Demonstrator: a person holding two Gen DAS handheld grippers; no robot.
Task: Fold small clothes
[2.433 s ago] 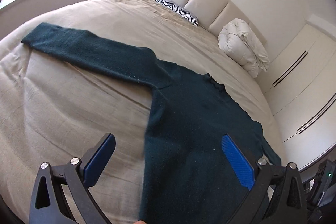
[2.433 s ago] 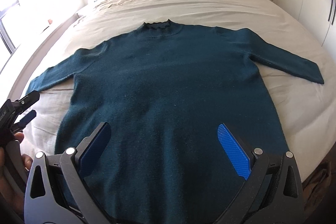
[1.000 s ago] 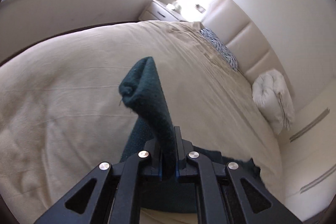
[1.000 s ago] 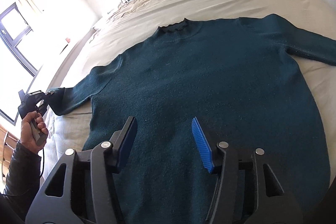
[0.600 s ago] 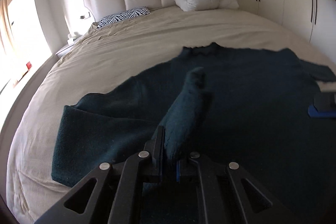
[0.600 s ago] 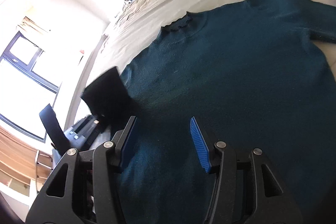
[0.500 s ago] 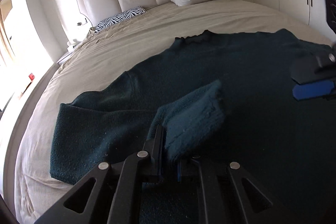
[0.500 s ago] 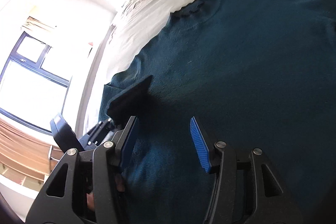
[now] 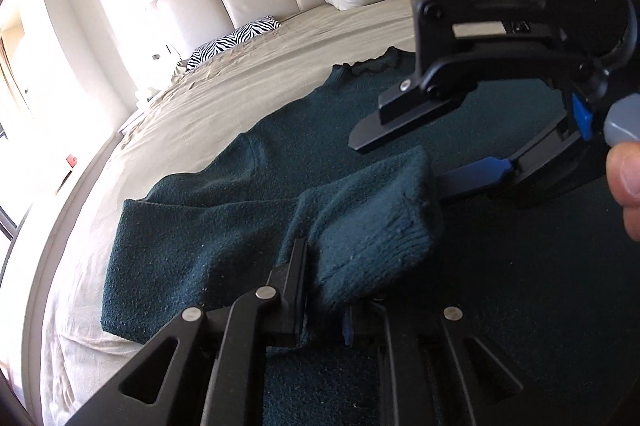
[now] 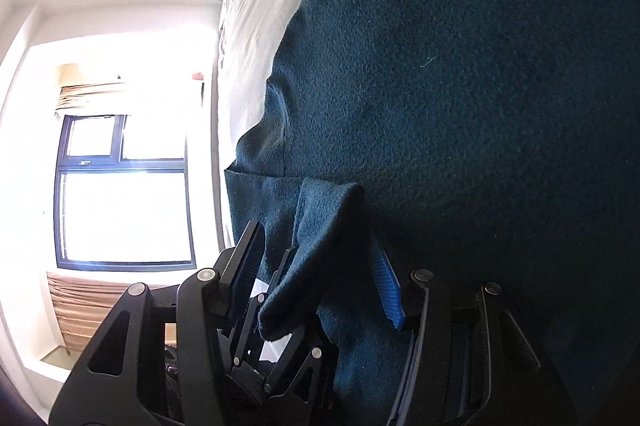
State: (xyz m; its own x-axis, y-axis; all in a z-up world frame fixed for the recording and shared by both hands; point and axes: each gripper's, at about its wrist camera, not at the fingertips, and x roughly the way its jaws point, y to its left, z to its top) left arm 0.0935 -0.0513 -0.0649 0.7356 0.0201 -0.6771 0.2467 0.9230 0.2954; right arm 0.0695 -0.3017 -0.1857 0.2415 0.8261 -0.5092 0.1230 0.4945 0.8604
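Dark teal sweater (image 9: 400,130) lies flat on the beige bed (image 9: 248,94), filling centre and right of frame, its sleeve cuff (image 9: 372,222) folded in over the chest. Left gripper (image 9: 324,322) – jaws have just been opening, now a narrow gap, cuff loose between them at lower centre. Right gripper (image 10: 316,282) half open around the same cuff, closing a little, pads not pressing. Thick fuzzy knit, soft and floppy, light, not slippery – best taken at the ribbed cuff, hem or shoulder seam; expect sag and bunching
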